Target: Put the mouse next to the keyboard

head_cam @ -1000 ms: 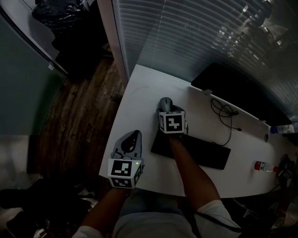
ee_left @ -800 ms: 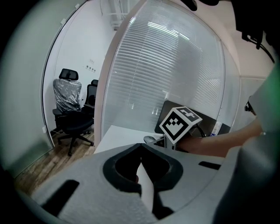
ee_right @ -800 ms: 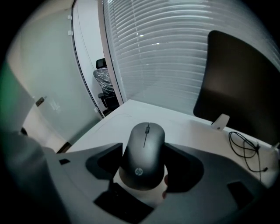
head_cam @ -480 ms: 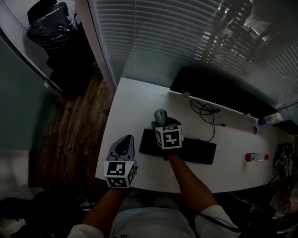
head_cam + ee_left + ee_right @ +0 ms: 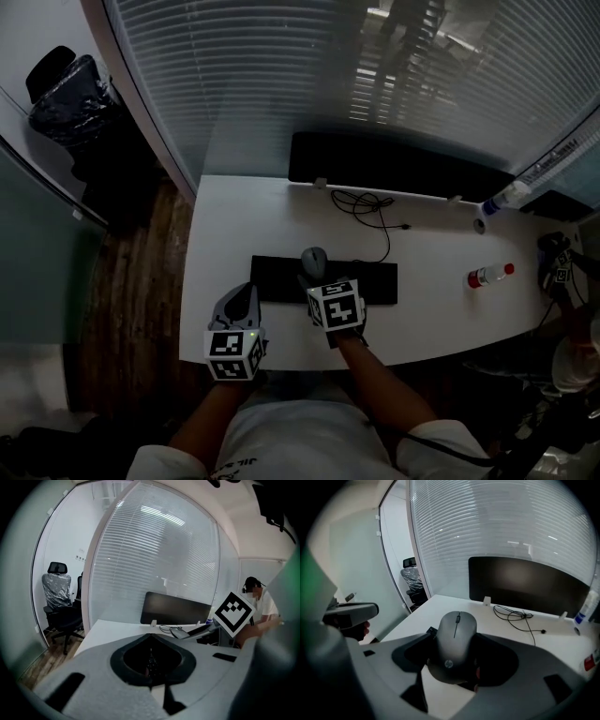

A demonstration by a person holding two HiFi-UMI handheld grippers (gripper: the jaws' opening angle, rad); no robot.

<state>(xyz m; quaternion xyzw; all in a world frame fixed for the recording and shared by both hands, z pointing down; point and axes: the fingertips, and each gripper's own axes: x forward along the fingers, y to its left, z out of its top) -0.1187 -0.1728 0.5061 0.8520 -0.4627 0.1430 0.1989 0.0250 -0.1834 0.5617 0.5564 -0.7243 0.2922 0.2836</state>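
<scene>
A grey mouse [image 5: 454, 644] sits between the jaws of my right gripper [image 5: 454, 660], which is shut on its sides. In the head view the mouse [image 5: 314, 260] hangs over the far edge of the black keyboard [image 5: 375, 280], left of its middle, with the right gripper [image 5: 317, 274] behind it. The keyboard lies flat on the white desk [image 5: 225, 225]. My left gripper [image 5: 246, 294] hovers at the desk's front left edge, left of the keyboard. Its jaws meet at the tip [image 5: 151, 637] with nothing in them.
A dark monitor [image 5: 394, 169] stands along the desk's back edge, with a loose black cable [image 5: 366, 204] in front of it. A small bottle [image 5: 489, 275] lies at the right, and another bottle [image 5: 502, 199] stands near the back right. An office chair [image 5: 70, 98] is left of the desk.
The head view has swung round, so the desk now lies square in front. The right gripper still holds the mouse and has come from beyond the keyboard's left end to over its far edge.
</scene>
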